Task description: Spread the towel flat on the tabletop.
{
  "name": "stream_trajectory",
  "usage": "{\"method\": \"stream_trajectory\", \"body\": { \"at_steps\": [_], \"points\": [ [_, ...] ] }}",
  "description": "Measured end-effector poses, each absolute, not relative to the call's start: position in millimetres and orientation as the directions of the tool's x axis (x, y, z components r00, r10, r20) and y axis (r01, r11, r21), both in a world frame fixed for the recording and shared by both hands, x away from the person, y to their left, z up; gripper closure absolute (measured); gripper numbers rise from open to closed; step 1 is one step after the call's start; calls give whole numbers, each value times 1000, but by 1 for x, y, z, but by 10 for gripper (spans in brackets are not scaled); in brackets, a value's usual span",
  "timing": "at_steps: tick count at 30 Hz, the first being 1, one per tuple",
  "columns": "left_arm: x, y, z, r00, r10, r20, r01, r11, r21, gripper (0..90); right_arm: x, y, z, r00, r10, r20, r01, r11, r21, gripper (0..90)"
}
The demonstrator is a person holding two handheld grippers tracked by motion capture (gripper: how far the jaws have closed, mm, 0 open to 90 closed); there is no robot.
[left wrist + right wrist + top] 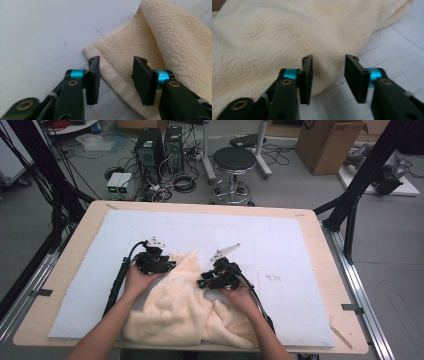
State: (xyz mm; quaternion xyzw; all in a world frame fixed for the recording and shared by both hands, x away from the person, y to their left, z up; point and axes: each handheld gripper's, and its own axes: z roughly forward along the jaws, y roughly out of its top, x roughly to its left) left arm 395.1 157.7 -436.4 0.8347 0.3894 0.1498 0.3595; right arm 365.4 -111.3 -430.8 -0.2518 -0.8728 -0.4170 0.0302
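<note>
A cream fluffy towel [175, 310] lies bunched on the near middle of the white mat. My left gripper [170, 266] sits at the towel's far left corner. In the left gripper view its jaws [116, 75] stand apart over the hemmed corner of the towel [155, 37], and the pads do not press on it. My right gripper [201, 283] rests at the towel's right side, pointing left. The right gripper view has its jaws [328, 75] apart over a rounded edge of the towel [287, 32], with nothing pinched between them.
The white mat [280, 240] covers a wooden table [327, 265]. Beyond the table's far edge stand a black stool [234, 162], computer towers [150, 147] with cables, and a cardboard box [327, 142]. Black frame posts [360, 185] rise at the right.
</note>
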Motion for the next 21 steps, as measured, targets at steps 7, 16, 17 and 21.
{"method": "stream_trajectory", "body": {
  "at_steps": [7, 16, 17, 21],
  "points": [
    [394, 151, -433, 652, 759, -10, 536, -451, 714, 848, 363, -114, -426, -902, 381, 205, 401, 560, 725, 894],
    [383, 172, -398, 621, 784, 2, 455, -362, 813, 857, 359, -153, -397, -877, 458, 145, 388, 499, 775, 898],
    [382, 174, -394, 617, 787, -3, 451, -351, 820, 857, 357, -155, -394, -876, 462, 141, 387, 495, 778, 898],
    [377, 184, -382, 618, 786, 4, 430, -343, 835, 857, 348, -158, -383, -877, 474, 86, 349, 503, 791, 898]
  ]
}}
